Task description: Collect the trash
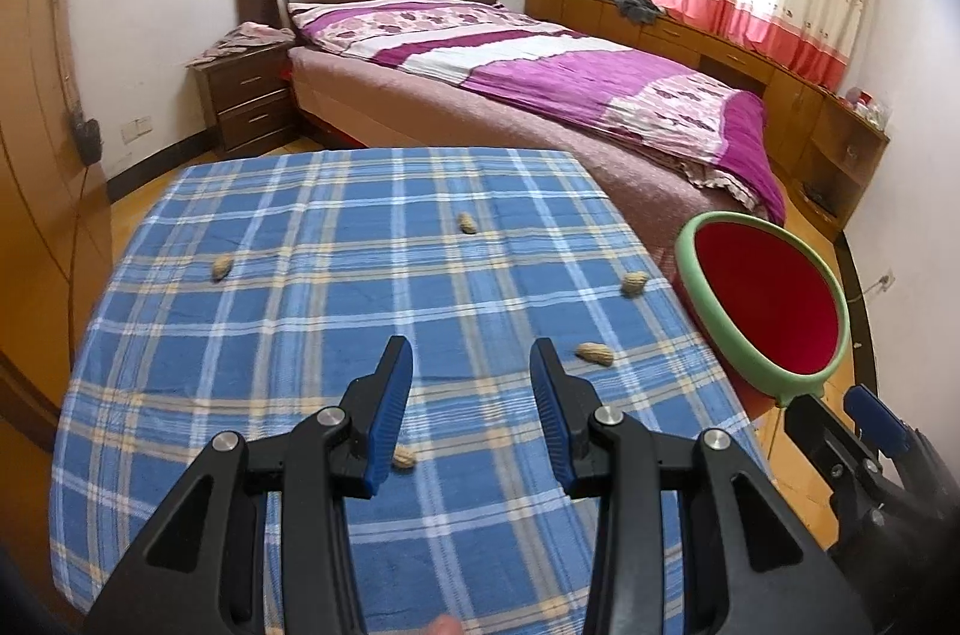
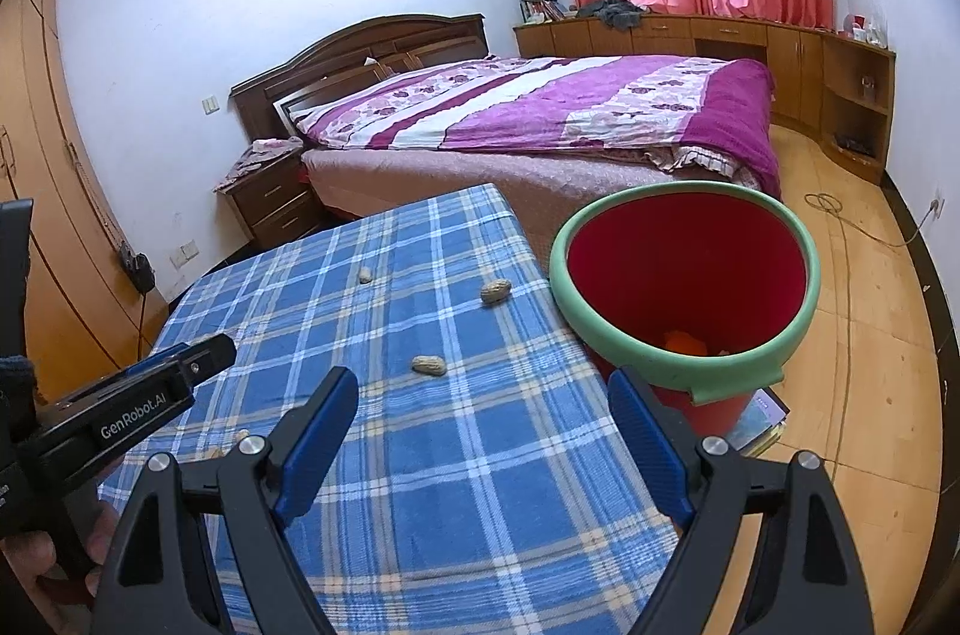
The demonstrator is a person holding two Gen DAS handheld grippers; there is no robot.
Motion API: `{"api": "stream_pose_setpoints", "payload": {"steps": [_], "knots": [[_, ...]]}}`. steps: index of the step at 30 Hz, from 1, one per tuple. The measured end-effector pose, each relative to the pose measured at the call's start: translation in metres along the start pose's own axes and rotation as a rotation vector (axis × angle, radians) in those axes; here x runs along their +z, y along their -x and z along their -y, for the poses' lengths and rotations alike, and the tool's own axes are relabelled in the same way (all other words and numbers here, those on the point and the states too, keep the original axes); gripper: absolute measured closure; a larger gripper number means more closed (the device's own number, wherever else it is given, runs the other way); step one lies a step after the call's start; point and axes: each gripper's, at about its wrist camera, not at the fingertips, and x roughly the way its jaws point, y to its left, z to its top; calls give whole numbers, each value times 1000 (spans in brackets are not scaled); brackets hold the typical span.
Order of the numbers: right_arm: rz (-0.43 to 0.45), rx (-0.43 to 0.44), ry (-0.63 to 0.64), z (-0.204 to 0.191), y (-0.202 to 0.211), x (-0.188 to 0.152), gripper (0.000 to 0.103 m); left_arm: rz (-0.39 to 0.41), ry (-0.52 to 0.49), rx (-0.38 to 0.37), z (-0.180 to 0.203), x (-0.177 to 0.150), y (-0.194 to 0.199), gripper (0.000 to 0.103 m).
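Observation:
Several peanut shells lie on a blue plaid tablecloth (image 1: 300,335). One shell (image 1: 595,353) lies just right of my left gripper (image 1: 472,365), which is open and empty above the cloth. Another shell (image 1: 405,458) shows by its left finger. More shells (image 1: 633,282) (image 1: 467,222) (image 1: 221,267) lie farther off. A red bin with a green rim (image 2: 684,287) stands beside the table's right edge and holds some scraps. My right gripper (image 2: 483,407) is open and empty, near the bin's rim. A shell (image 2: 428,365) lies ahead of it.
A bed (image 1: 540,71) with a purple quilt stands behind the table. A nightstand (image 1: 252,95) is at its left, low wooden cabinets (image 2: 780,53) under the window. A cable (image 2: 852,221) runs over the wooden floor at right. A wardrobe (image 1: 36,155) fills the left.

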Motion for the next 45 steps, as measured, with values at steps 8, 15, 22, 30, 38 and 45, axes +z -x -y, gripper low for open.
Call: {"api": "stream_pose_setpoints", "payload": {"steps": [8, 15, 22, 30, 38, 45], "knots": [[2, 4, 10, -6, 4, -2, 16, 9, 12, 42, -9, -5, 4, 62], [2, 4, 10, -7, 4, -3, 16, 18, 10, 60, -12, -6, 7, 62], [0, 5, 14, -8, 4, -4, 16, 18, 10, 59, -12, -7, 7, 62], [1, 4, 13, -8, 4, -4, 16, 17, 11, 62, -13, -7, 7, 62], [-5, 5, 13, -9, 2, -7, 16, 14, 14, 66, -14, -8, 6, 62], [-7, 6, 12, -10, 2, -8, 16, 13, 14, 66, -15, -8, 6, 62]]}}
